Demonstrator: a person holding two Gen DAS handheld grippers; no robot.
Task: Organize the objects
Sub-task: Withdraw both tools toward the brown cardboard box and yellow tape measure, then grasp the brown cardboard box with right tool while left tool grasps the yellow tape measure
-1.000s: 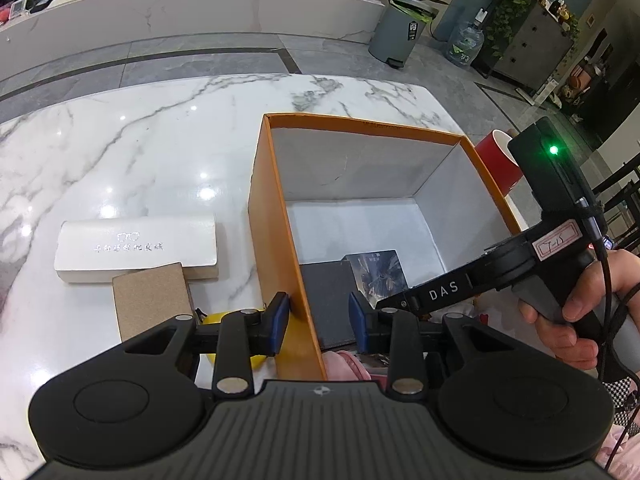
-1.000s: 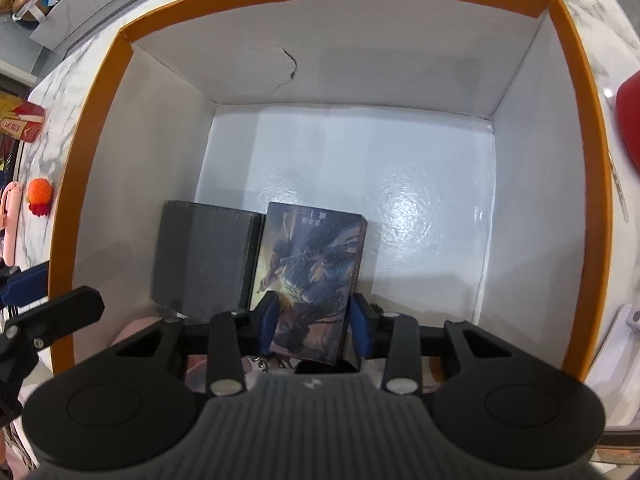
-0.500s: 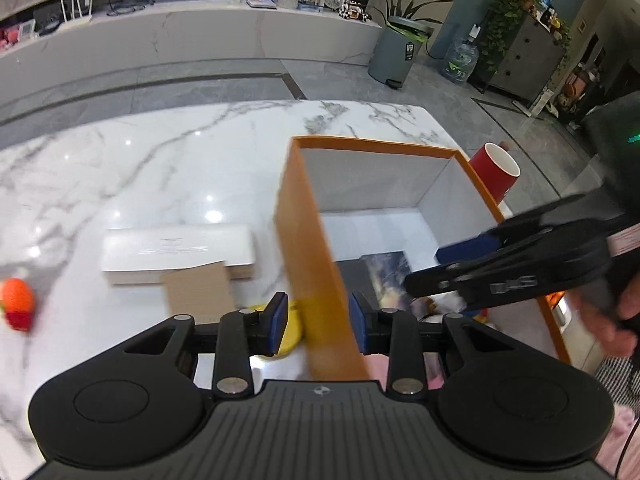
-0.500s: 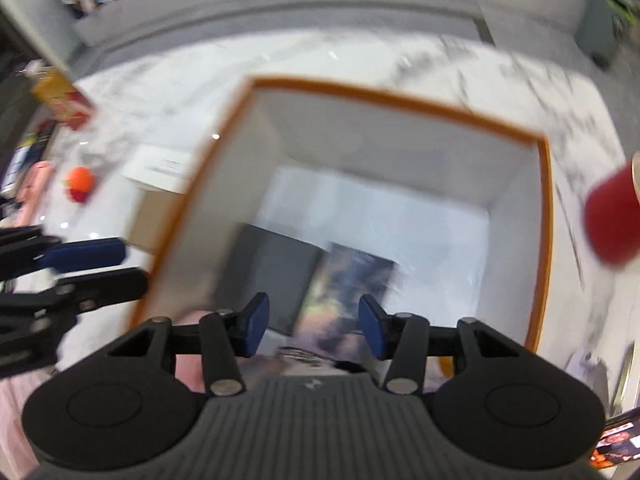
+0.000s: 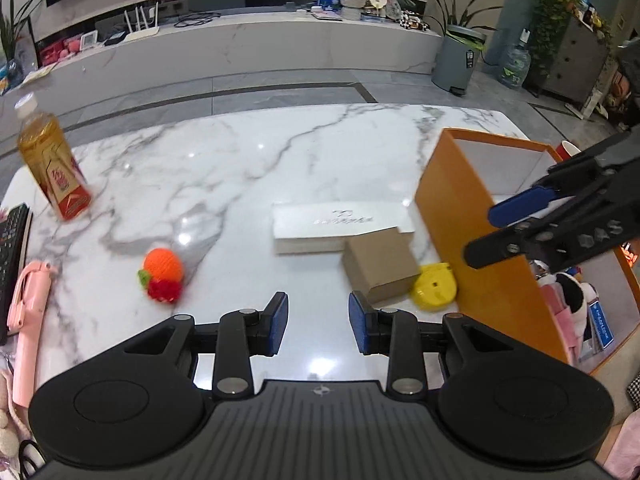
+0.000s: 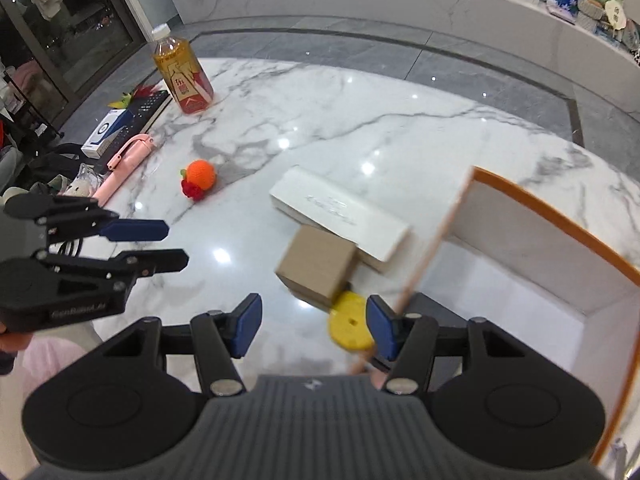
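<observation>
left hand-held gripper [image 5: 318, 317]: jaws part-spread, nothing between them, over bare counter [image 5: 248, 160]
right hand-held gripper [image 6: 314, 326]: jaws have just been opening, spread, empty, above the box's near wall
orange box [image 5: 452, 216]: right side of counter, open top, white inside
brown carton [image 5: 380, 264]: touching white flat box [image 5: 340, 226], just left of orange box
yellow disc [image 5: 436, 286]: against orange box wall, beside carton
knit orange toy [image 5: 162, 274]: alone, mid-left counter
tea bottle [image 5: 52, 164]: upright, far left
pink stick [image 5: 26, 320]: left edge

The orange box [image 6: 560, 216] runs off the right edge; the yellow disc [image 6: 348, 326] lies half hidden behind its wall
</observation>
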